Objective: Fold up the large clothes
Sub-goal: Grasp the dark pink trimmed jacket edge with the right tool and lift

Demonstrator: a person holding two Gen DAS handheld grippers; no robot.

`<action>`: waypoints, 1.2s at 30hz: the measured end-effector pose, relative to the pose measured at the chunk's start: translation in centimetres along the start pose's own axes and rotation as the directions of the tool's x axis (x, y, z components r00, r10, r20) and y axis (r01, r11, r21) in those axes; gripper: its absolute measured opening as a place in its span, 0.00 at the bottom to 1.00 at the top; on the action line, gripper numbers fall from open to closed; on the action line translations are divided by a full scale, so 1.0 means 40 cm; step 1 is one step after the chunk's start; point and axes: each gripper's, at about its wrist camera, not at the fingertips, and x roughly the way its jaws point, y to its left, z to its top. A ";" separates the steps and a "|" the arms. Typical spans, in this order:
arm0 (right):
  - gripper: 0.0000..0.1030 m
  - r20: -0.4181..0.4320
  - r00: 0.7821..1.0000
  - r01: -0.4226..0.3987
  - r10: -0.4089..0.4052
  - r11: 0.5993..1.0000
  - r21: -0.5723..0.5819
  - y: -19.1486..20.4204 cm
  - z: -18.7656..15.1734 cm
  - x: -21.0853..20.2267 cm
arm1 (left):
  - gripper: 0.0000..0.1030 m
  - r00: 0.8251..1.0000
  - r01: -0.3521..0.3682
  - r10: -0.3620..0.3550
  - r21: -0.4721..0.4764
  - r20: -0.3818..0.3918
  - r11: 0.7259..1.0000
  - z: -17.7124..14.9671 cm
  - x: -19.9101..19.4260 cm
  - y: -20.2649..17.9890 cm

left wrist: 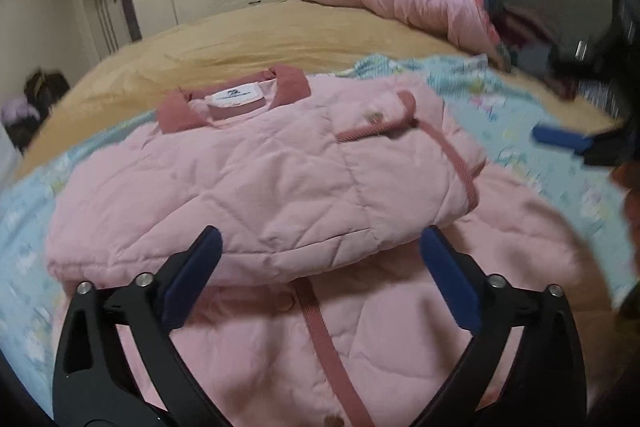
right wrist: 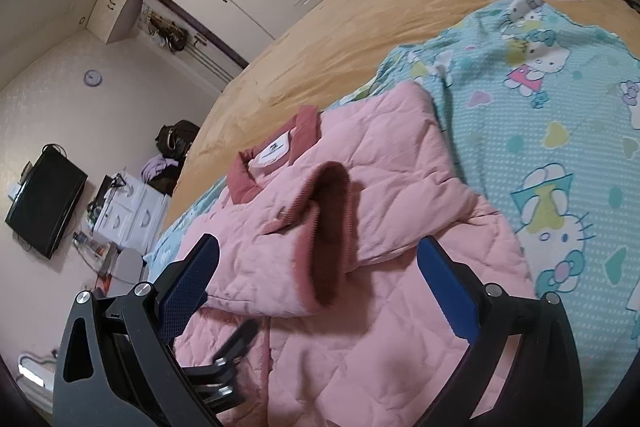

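With both sleeves laid across the chest, we see the pink quilted jacket (left wrist: 256, 179) directly ahead of both tools, collar at its far end.

While the jacket rests on the cartoon-print blanket (right wrist: 560, 115) on the bed (left wrist: 240, 39), its long axis runs from collar (left wrist: 180, 111) to hem, toward us. Our left hand-held gripper (left wrist: 320, 255) stands wide open, empty, over the near edge of the folded sleeves. Our right hand-held gripper (right wrist: 318, 267) is open too, straddling the sleeve cuff (right wrist: 332, 235) without pressing it. Only the right view shows the cuff's dark lining; only the left shows the button placket (left wrist: 320, 331) below the fold.
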 end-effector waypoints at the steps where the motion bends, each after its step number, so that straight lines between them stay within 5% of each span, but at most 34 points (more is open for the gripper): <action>1: 0.96 -0.013 1.000 -0.008 0.008 1.000 -0.003 0.007 0.000 0.012 | 0.91 1.000 0.023 -0.022 -0.037 0.006 0.999 0.003 -0.016 0.025; 9: 0.96 -0.082 0.997 -0.015 0.014 1.000 -0.011 0.049 0.021 0.132 | 0.91 0.997 -0.049 0.064 -0.258 0.048 0.965 0.025 -0.112 0.242; 16: 0.92 -0.133 0.990 -0.039 0.049 0.996 0.077 0.027 0.046 0.229 | 0.91 0.986 -0.128 0.162 -0.412 0.047 0.902 0.007 -0.182 0.438; 24: 0.40 -0.182 0.980 -0.066 0.083 0.993 0.095 0.020 0.051 0.297 | 0.91 0.975 -0.137 0.205 -0.502 0.083 0.854 -0.007 -0.236 0.551; 27: 0.22 -0.150 0.987 -0.062 0.063 0.998 0.011 0.046 0.057 0.289 | 0.91 0.973 -0.145 0.216 -0.514 0.080 0.845 -0.011 -0.237 0.569; 31: 0.17 -0.091 0.994 -0.075 0.063 0.988 -0.137 0.105 0.077 0.254 | 0.91 0.973 -0.147 0.218 -0.528 0.075 0.836 -0.016 -0.228 0.577; 36: 0.14 0.050 0.998 -0.023 0.047 0.919 -0.393 0.243 0.117 0.169 | 0.91 0.975 -0.163 0.218 -0.530 0.042 0.832 -0.005 -0.195 0.583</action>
